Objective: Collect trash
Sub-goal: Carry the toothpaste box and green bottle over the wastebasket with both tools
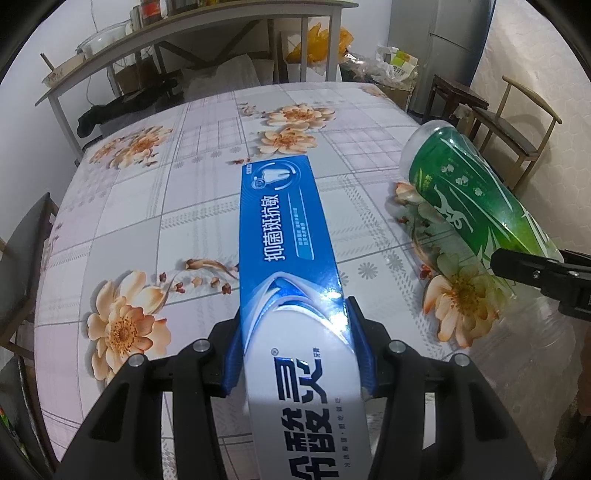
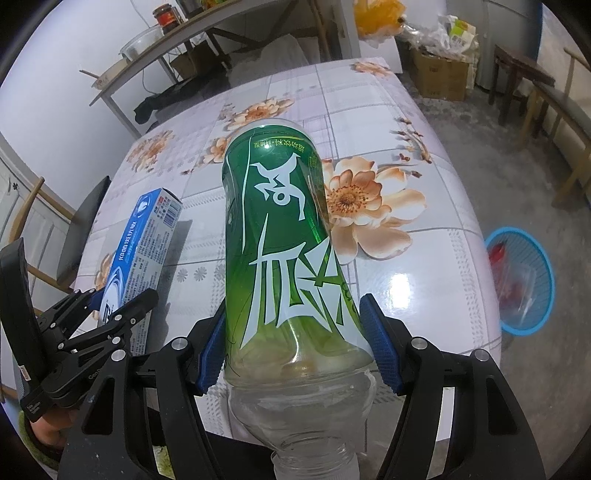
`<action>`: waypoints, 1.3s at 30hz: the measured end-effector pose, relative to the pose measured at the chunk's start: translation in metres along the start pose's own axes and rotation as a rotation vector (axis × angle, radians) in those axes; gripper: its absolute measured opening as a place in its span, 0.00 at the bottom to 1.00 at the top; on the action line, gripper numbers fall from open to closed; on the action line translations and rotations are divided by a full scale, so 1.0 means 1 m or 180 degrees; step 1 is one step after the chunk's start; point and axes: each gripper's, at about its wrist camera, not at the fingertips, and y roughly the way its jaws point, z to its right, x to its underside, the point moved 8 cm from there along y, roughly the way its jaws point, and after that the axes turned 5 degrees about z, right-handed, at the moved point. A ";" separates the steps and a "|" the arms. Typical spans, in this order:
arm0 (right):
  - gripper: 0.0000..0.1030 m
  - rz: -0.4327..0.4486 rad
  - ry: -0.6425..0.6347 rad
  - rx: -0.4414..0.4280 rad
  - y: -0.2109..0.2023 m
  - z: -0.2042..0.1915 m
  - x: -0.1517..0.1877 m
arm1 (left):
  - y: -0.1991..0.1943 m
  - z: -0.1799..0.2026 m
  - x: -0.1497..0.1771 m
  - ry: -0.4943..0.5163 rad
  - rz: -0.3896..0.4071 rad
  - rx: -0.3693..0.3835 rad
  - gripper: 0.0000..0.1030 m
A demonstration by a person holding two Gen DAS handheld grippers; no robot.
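My left gripper [image 1: 295, 350] is shut on a blue and white toothpaste box [image 1: 284, 236], held lengthwise above the floral table [image 1: 155, 221]. My right gripper [image 2: 295, 339] is shut on an empty plastic bottle with a green label [image 2: 280, 240], base pointing away, neck towards the camera. The bottle also shows at the right of the left wrist view [image 1: 469, 192]. The box and left gripper show at the left of the right wrist view [image 2: 144, 240]. A blue mesh waste basket [image 2: 524, 280] with red and clear trash stands on the floor right of the table.
Wooden chairs [image 1: 517, 122] stand right of the table and another chair [image 2: 74, 229] at its left. A shelf table with jars and bowls [image 1: 147, 33] is behind. Cardboard boxes and bags [image 2: 439, 66] sit on the floor at the back.
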 end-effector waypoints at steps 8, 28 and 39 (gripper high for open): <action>0.62 0.0100 0.0065 -0.0019 -0.004 0.002 -0.002 | -0.010 0.019 -0.012 0.0134 0.0108 0.0073 0.47; 0.62 0.0660 0.0839 0.0343 -0.081 0.115 -0.008 | -0.025 0.165 -0.092 0.0717 0.0388 0.0981 0.47; 0.62 0.0839 0.1898 0.0704 -0.114 0.236 0.034 | 0.016 0.299 -0.116 0.1020 -0.0160 0.1774 0.47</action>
